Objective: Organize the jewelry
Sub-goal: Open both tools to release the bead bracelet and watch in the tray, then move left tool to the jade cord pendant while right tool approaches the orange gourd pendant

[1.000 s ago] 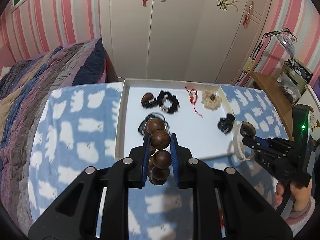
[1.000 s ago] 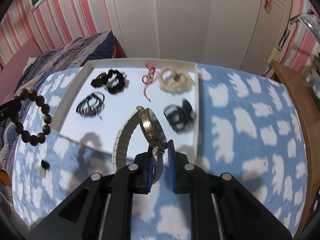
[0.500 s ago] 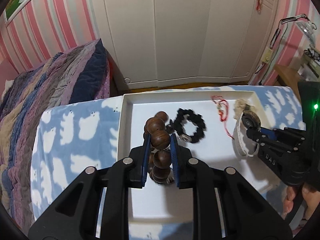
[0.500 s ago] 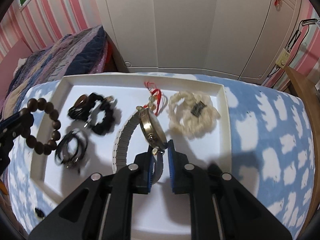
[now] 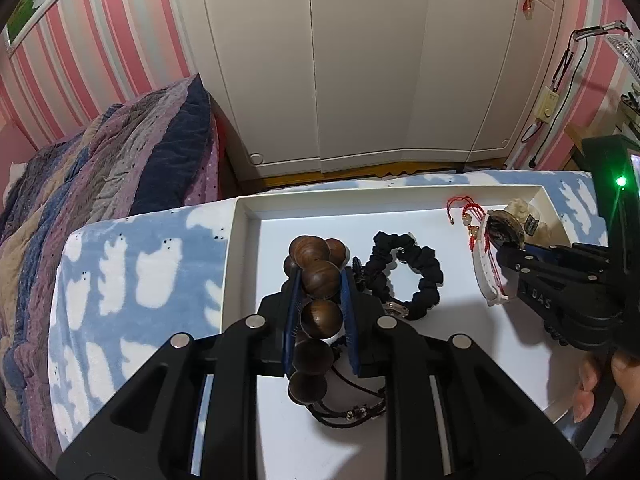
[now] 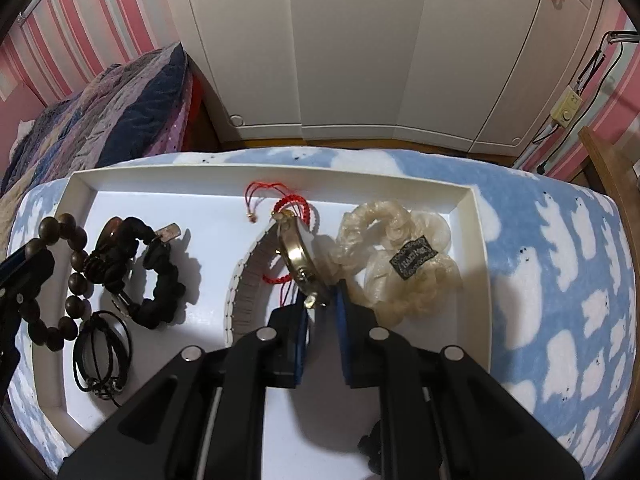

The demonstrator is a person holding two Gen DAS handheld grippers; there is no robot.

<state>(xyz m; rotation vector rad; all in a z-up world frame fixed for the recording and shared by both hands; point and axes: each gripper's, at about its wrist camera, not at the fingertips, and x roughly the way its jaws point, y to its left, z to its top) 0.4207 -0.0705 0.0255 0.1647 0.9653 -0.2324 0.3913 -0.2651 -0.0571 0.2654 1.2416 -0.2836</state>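
My left gripper (image 5: 320,280) is shut on a dark wooden bead bracelet (image 5: 318,276) and holds it over the left part of the white tray (image 5: 244,240). The bracelet also shows in the right wrist view (image 6: 60,280). My right gripper (image 6: 322,300) is shut on a wristwatch (image 6: 298,254) with a white strap (image 6: 244,284), low over the tray's far middle, on the red cord bracelet (image 6: 288,204). In the left wrist view the watch (image 5: 502,228) is at the right.
In the tray lie a black scrunchie (image 6: 160,276), a black cord bracelet (image 6: 102,356), a brown clip (image 6: 112,230) and a cream scrunchie (image 6: 400,256). The tray sits on a blue cloud-print blanket (image 6: 560,280). A striped quilt (image 5: 100,168) lies left; a white wardrobe (image 5: 360,60) stands behind.
Both grippers have moved forward over the tray. The watch went from the tray's near edge to its far middle, by the red cord. The beads moved in over the left side.
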